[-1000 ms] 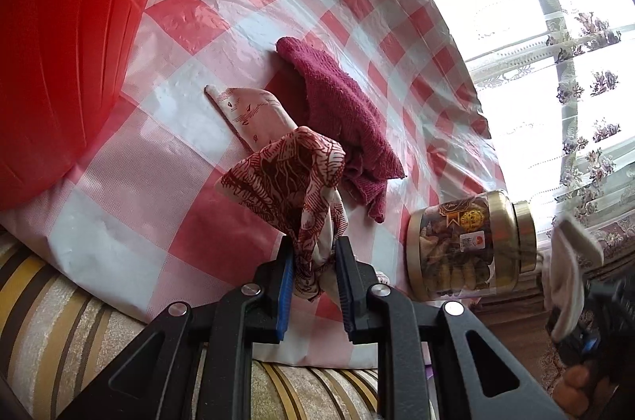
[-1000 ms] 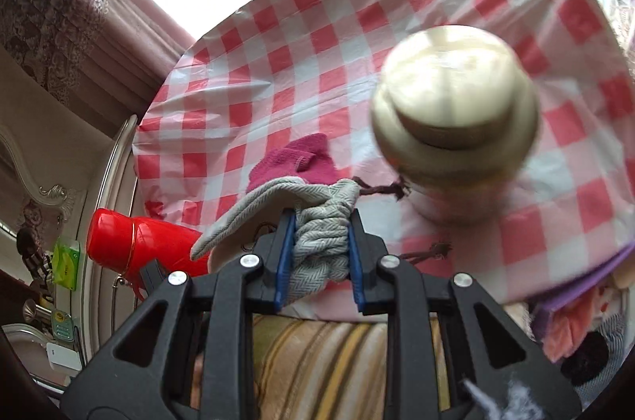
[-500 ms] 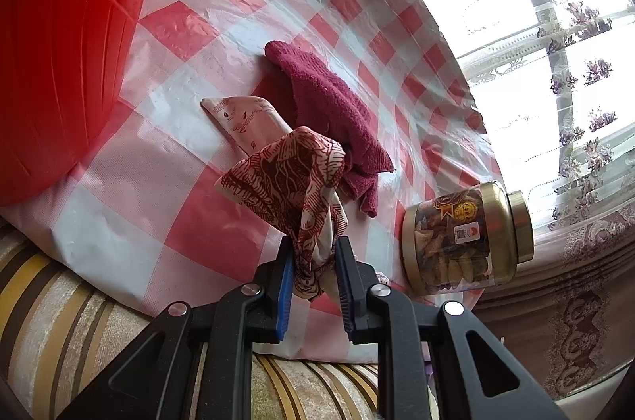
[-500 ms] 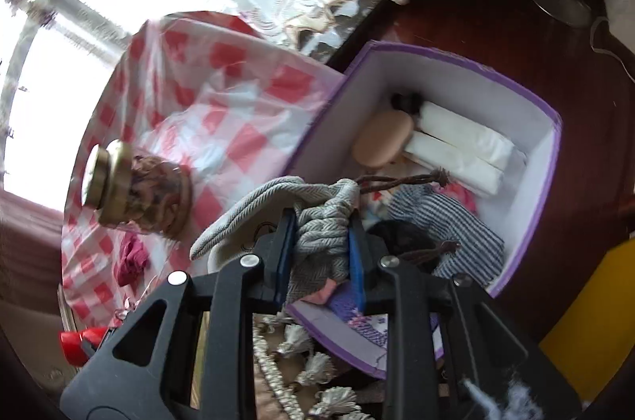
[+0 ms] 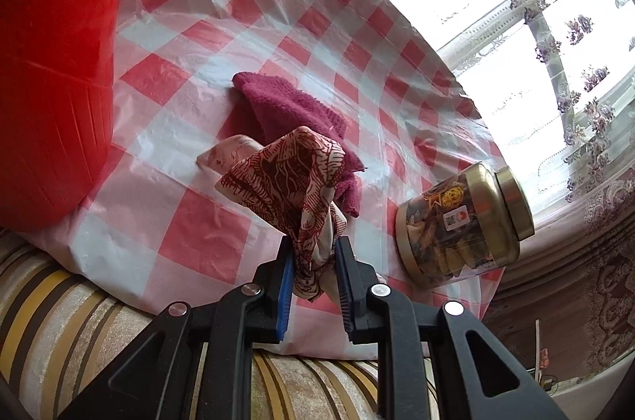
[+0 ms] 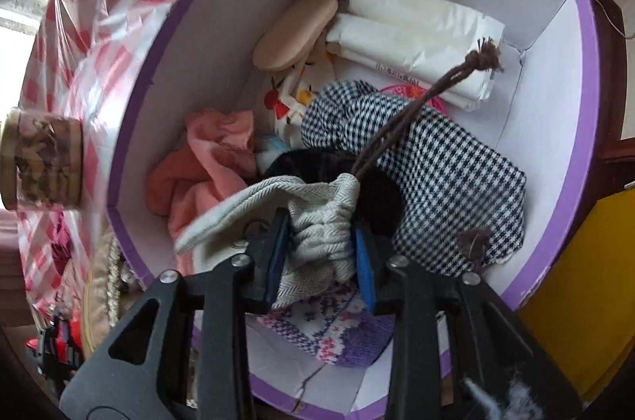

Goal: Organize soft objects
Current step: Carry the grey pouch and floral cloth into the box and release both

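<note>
My left gripper [image 5: 313,253] is shut on a red-and-white patterned cloth [image 5: 289,178], held just above the checked tablecloth [image 5: 166,75]. A maroon towel [image 5: 281,106] lies on the table right behind it. My right gripper [image 6: 321,241] is shut on a grey herringbone drawstring pouch [image 6: 317,221] with a brown cord [image 6: 416,110], held over the open purple-rimmed box [image 6: 587,71]. Inside the box lie a houndstooth cloth [image 6: 448,158], a pink cloth [image 6: 206,158], white rolls [image 6: 412,23] and a knitted purple piece [image 6: 337,332].
A large red container [image 5: 51,55] stands at the table's left. A gold-lidded jar of snacks [image 5: 460,225] stands near the table's right edge, also in the right wrist view [image 6: 39,162]. A striped sofa edge [image 5: 59,340] lies below the table. A yellow object [image 6: 587,285] is beside the box.
My right gripper has swung with the pouch from over the table and jar to directly above the open box. My left gripper has lifted the patterned cloth slightly and pulled back a little.
</note>
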Motion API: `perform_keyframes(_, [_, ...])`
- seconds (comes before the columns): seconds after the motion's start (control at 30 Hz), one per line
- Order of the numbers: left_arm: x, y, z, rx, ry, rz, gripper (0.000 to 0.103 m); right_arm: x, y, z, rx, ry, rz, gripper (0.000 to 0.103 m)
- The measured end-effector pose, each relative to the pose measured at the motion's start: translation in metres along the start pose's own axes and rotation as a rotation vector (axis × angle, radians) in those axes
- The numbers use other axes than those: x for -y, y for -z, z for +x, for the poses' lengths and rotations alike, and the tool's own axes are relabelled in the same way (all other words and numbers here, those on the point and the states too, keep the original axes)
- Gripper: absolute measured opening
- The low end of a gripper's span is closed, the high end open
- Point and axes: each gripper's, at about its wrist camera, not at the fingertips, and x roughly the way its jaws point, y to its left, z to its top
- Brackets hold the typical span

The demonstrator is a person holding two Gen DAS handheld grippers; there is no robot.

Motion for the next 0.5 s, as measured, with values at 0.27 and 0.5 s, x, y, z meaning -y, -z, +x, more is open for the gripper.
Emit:
perform_keyframes(0.27, [0.084,0.02,-0.017,-0.017,0.149,0.181,0.021,-0.022,0.018,0.008,-0.084,0.104,-0.319,0.07])
perform_keyframes(0.5, [0.18,0.068,-0.001,-0.146,0.308,0.36,0.021,-0.02,0.031,-0.011,-0.085,0.113,-0.434,0.079])
